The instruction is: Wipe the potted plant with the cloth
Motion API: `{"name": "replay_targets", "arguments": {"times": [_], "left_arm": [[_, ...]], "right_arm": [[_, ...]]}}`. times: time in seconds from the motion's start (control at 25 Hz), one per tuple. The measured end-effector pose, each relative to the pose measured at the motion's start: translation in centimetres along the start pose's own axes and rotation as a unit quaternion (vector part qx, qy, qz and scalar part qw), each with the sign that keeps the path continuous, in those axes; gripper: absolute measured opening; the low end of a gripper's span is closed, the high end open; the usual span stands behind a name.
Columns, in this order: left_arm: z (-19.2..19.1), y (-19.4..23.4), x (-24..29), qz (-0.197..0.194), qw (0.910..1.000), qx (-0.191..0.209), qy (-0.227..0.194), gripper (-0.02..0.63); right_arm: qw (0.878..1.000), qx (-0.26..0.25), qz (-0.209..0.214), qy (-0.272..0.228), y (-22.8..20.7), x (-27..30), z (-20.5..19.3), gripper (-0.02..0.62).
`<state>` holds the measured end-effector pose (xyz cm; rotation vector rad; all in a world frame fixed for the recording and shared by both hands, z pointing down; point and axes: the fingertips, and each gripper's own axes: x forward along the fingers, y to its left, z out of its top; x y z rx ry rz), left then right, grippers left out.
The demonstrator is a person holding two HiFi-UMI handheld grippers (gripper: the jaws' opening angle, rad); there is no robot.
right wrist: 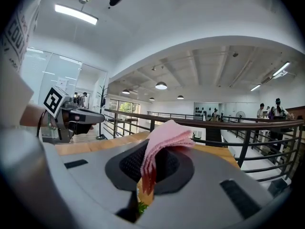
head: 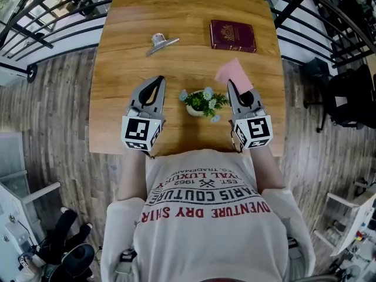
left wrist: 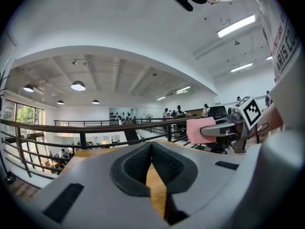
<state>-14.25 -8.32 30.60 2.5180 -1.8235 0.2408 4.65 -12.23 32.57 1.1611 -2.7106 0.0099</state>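
One potted plant, greenery filling its white pot, is flanked on the table by two grippers: the left gripper at nine o'clock, jaws closed empty; the right gripper at three, one pink cloth clamped

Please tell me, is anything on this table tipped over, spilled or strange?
Nothing stands out. The potted plant stands upright, the red booklet lies flat, and the pink cloth sits in the right gripper.
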Motion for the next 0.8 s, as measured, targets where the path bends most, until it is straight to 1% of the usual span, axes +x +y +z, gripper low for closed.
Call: {"name": "replay_targets", "arguments": {"times": [0.4,0.56,0.8], "left_arm": [[-0.01,-0.87,0.09,-0.013,0.9999,0.008,0.004,0.017],[-0.11,-0.85,-0.12,-0.007,0.9999,0.007,0.008,0.017],[0.17,-0.71,-0.09,0.006,1.0,0.003,0.001,0.017]], "right_arm": [[1.0,0.0,0.004,-0.012,0.22,-0.03,0.39,0.035],[1.0,0.004,0.003,-0.008,0.24,-0.15,0.13,0.035],[1.0,0.008,0.003,-0.007,-0.12,-0.09,0.02,0.035]]}}
